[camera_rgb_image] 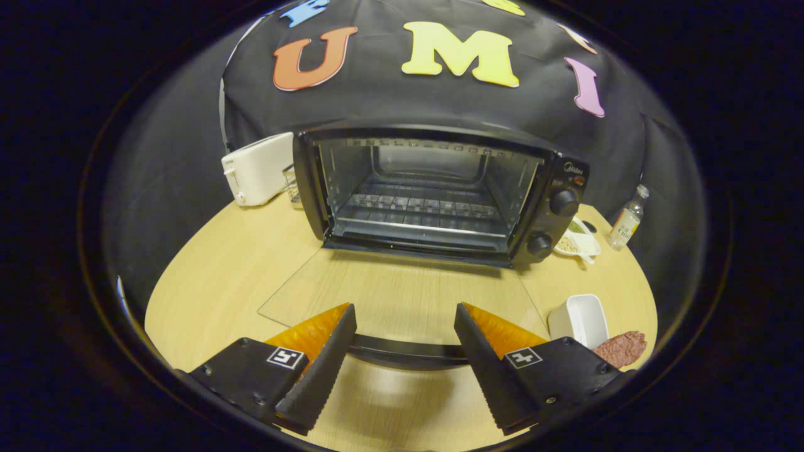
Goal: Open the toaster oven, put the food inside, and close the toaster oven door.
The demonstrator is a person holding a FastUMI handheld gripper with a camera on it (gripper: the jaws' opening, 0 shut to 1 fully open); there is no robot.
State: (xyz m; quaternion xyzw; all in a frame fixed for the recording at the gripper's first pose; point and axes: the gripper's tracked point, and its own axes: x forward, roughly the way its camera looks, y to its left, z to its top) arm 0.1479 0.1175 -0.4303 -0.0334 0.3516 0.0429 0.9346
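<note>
A black toaster oven (433,194) stands on the wooden table beyond my fingers, its cavity with the wire rack (418,210) exposed. Its glass door (402,295) lies folded flat toward me, and the dark door handle (405,351) runs across between my two fingers. My gripper (405,314) is open, one finger on each side of the handle's middle, pressing on nothing. A reddish slab of meat (622,348) lies on the table just right of the right finger.
A white rectangular dish (581,317) sits by the meat. Right of the oven are a small plate of food (575,242) and a little glass bottle (627,220). A white toaster (257,169) and a wire holder (291,182) stand left of the oven.
</note>
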